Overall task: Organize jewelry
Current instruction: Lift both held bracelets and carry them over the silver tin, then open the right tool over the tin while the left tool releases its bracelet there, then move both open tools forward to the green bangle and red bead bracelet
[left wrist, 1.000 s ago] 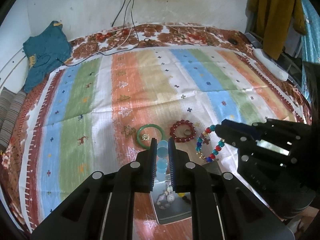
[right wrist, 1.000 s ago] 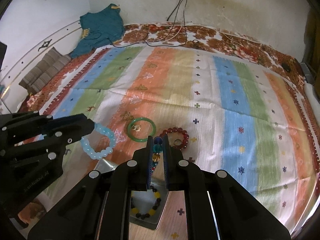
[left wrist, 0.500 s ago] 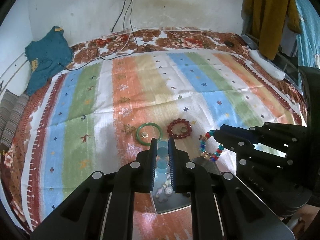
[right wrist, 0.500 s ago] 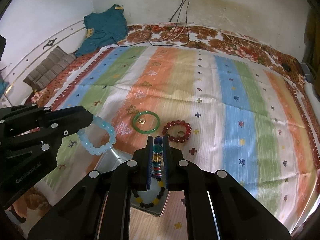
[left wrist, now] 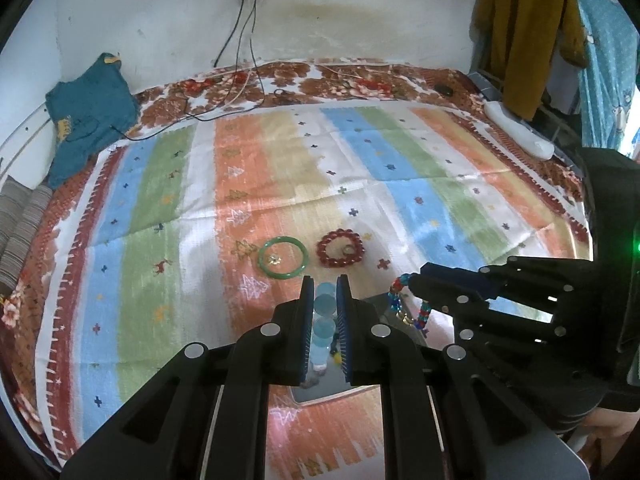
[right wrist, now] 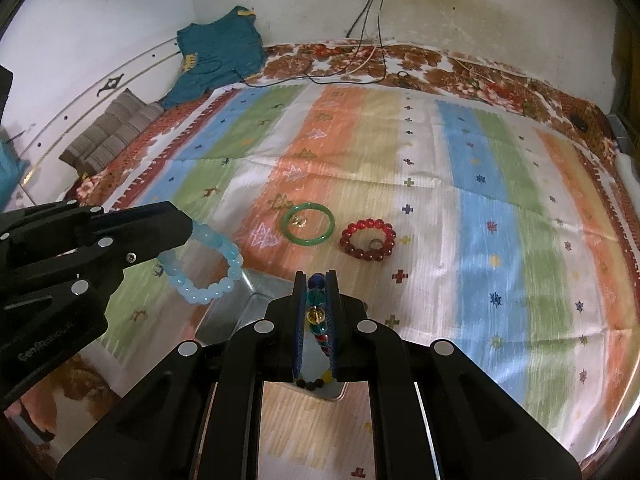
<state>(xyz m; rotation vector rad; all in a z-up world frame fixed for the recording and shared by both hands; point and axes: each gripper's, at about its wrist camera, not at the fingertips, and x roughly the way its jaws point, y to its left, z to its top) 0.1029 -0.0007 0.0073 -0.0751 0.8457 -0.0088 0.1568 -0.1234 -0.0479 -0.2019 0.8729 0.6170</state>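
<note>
My left gripper (left wrist: 325, 284) is shut on a pale blue bead bracelet (left wrist: 323, 320), which hangs as a loop (right wrist: 206, 270) in the right wrist view. My right gripper (right wrist: 316, 278) is shut on a multicoloured bead bracelet (right wrist: 316, 308), seen dangling (left wrist: 404, 306) in the left wrist view. Both bracelets hang over a metal tray (right wrist: 228, 312) on the striped cloth; beads lie inside it, mostly hidden by the fingers. A green bangle (left wrist: 283, 263) and a red bead bracelet (left wrist: 341, 248) lie on the cloth just beyond the tray, each with a small ring inside.
The striped cloth (left wrist: 280, 168) covers a bed against a white wall. A teal garment (left wrist: 86, 114) and striped cushions (right wrist: 112, 136) lie at the far left. Cables (left wrist: 240, 92) trail from a wall socket. A yellow garment (left wrist: 520, 32) hangs at the far right.
Both grippers have drawn back toward the near edge with their bracelets. The bangle and red bracelet now sit farther ahead, and the tray lies more directly beneath the fingers.
</note>
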